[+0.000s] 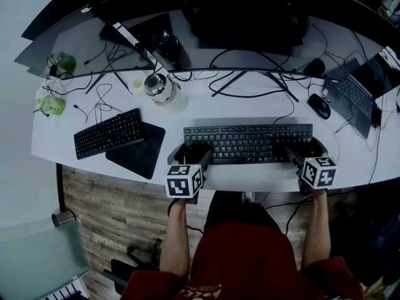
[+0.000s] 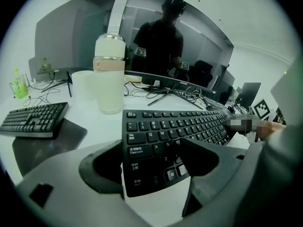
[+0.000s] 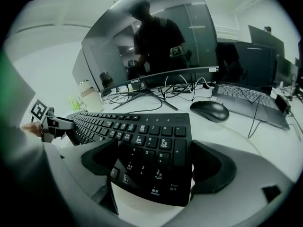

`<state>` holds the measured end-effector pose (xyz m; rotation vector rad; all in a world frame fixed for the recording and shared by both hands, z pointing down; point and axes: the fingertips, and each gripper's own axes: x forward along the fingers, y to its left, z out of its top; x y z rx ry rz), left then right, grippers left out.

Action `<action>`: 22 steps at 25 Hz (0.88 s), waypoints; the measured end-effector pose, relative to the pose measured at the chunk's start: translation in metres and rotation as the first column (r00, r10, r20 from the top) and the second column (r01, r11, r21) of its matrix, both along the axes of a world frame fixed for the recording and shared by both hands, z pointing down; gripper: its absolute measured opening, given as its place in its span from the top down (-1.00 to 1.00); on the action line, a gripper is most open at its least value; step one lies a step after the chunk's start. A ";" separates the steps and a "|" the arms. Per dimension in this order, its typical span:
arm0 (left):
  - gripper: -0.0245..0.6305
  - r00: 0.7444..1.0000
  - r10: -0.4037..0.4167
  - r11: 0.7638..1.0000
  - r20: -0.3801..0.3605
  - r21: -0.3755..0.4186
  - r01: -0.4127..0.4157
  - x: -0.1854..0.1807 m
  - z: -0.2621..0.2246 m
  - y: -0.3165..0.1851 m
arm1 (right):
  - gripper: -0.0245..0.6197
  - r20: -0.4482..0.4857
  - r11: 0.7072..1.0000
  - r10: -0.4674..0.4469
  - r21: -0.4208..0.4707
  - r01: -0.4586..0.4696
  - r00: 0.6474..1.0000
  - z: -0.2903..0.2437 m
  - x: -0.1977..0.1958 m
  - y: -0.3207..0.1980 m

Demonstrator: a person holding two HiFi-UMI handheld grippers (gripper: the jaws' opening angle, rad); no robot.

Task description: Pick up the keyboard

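Note:
A black full-size keyboard (image 1: 250, 142) lies across the middle of the white desk (image 1: 250, 179), near its front edge. My left gripper (image 1: 195, 152) stands at the keyboard's front left corner. In the left gripper view that corner (image 2: 142, 150) sits between the wide-apart jaws of the gripper (image 2: 150, 167): the left jaw is at the keyboard's end and the right jaw over the keys. My right gripper (image 1: 299, 152) mirrors this at the number-pad end (image 3: 156, 150), its jaws (image 3: 154, 167) also wide apart. Both grippers are open. I cannot tell whether the keyboard is off the desk.
A second black keyboard (image 1: 108, 133) rests partly on a dark mat (image 1: 140, 150) to the left. Behind stand a pale bottle (image 2: 109, 74), a curved monitor (image 1: 244, 17) and loose cables. A mouse (image 3: 209, 110) and a laptop (image 1: 359, 95) lie to the right.

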<state>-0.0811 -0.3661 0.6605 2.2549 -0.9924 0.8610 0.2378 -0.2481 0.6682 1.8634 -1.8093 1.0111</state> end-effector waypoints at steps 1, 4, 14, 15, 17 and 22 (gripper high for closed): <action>-0.18 1.000 -0.001 1.000 -0.006 0.016 0.001 0.000 -0.006 -0.001 | -0.47 -0.006 1.000 0.000 0.018 0.000 1.000 -0.006 0.000 -0.002; -0.18 1.000 -0.003 0.998 -0.027 0.067 0.005 0.001 -0.027 -0.006 | -0.47 -0.027 0.997 0.001 0.077 0.001 1.000 -0.028 0.002 -0.008; -0.18 0.997 0.033 0.969 -0.063 0.246 -0.016 0.012 -0.109 -0.031 | -0.47 -0.070 0.970 0.043 0.243 -0.025 0.997 -0.102 0.010 -0.024; -0.18 0.997 0.037 0.964 -0.066 0.266 -0.018 0.014 -0.119 -0.035 | -0.47 -0.073 0.965 0.049 0.260 -0.028 0.996 -0.111 0.011 -0.027; -0.18 0.996 0.045 0.949 -0.076 0.314 -0.019 0.017 -0.141 -0.043 | -0.47 -0.080 0.953 0.060 0.302 -0.033 0.995 -0.130 0.014 -0.033; -0.18 0.990 0.064 0.904 -0.128 0.427 -0.003 0.024 -0.197 -0.057 | -0.47 -0.130 0.897 0.087 0.441 -0.021 0.988 -0.189 0.021 -0.046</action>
